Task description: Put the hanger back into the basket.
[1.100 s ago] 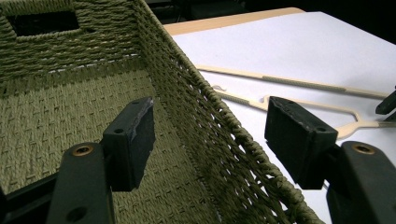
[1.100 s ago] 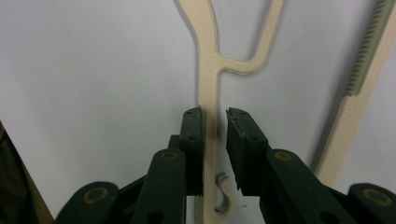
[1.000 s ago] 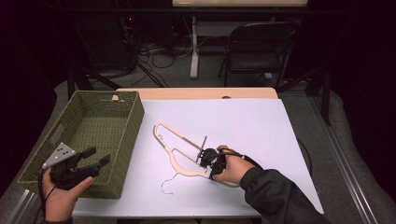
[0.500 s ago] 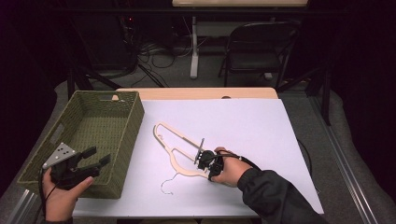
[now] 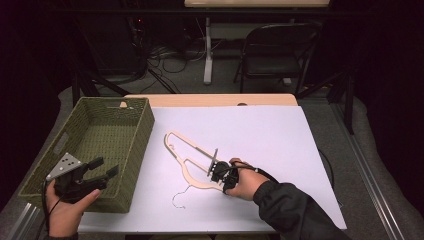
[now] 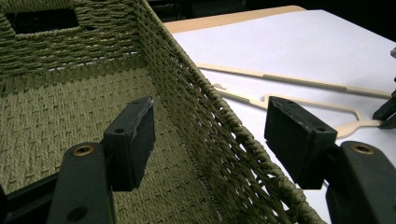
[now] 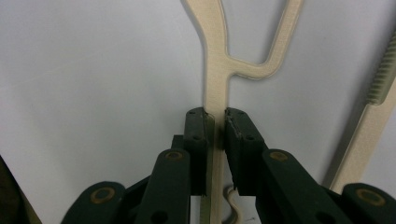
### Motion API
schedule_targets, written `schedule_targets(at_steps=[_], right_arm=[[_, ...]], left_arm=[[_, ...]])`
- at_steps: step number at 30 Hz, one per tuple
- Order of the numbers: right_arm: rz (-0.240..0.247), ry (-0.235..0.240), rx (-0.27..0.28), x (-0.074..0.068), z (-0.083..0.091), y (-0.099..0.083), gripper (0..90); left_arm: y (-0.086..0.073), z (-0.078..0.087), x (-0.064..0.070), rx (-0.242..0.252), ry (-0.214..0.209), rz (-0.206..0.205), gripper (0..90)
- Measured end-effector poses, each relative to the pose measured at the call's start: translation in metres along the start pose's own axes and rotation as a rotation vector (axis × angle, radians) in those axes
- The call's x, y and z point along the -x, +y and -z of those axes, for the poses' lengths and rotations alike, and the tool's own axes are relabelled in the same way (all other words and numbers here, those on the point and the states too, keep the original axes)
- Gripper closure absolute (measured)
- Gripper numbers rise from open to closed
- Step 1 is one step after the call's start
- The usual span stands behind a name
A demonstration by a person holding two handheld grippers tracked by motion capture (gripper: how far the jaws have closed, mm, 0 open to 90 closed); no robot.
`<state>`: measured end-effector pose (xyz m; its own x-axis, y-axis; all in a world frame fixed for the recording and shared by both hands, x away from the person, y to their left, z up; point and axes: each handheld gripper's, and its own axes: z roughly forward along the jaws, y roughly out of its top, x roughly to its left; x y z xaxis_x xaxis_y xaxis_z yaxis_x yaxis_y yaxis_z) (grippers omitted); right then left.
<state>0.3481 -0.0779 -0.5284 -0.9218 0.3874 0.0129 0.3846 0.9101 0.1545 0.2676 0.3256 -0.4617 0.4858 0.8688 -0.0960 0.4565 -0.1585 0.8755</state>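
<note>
In the right gripper view we lose the hanger (image 7: 215, 56) past the top edge, and its bar vanishes between the right tongs (image 7: 215, 122). In the high view the right hand (image 5: 246, 183) covers part of the hanger's near end. In the left gripper view the basket (image 6: 219, 121) wall hides part of the counter (image 6: 299, 51), and the picture's edges cut the basket off.

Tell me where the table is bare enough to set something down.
Free: the white sheet beyond the hanger to the far and right edges, and the basket floor. Crowded: near middle, where the right gripper clamps the hanger; left gripper straddles the basket's rim.
</note>
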Motion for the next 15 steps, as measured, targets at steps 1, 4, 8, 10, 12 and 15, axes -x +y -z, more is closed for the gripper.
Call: schedule_targets(at_steps=[1, 4, 8, 10, 12, 15], right_arm=[[-0.001, -0.001, 0.000, -0.0001, 0.0000, 0.0001, 79.3], [-0.002, -0.006, -0.003, -0.0009, 0.0001, 0.0003, 79.5], [-0.001, -0.010, -0.003, -0.0014, 0.0004, 0.0001, 79.7], [0.000, -0.010, 0.000, -0.0012, 0.0007, -0.0003, 79.9], [-0.009, -0.007, 0.004, -0.0011, 0.0009, -0.0010, 80.1], [0.002, 0.002, -0.007, -0.0006, 0.0018, -0.0026, 80.3]], left_arm=[[0.0000, 0.0001, -0.0001, 0.000, 0.001, 0.000, 33.6], [0.0000, 0.0004, -0.0002, 0.000, 0.001, -0.001, 33.6], [0.0003, 0.0008, -0.0001, 0.002, 0.002, -0.002, 33.7], [0.0004, 0.0007, 0.0001, 0.003, 0.001, -0.003, 33.7], [0.0006, 0.0008, 0.0006, 0.003, 0.001, -0.004, 33.7], [0.0013, 0.0012, 0.0022, 0.008, 0.000, -0.004, 34.0]])
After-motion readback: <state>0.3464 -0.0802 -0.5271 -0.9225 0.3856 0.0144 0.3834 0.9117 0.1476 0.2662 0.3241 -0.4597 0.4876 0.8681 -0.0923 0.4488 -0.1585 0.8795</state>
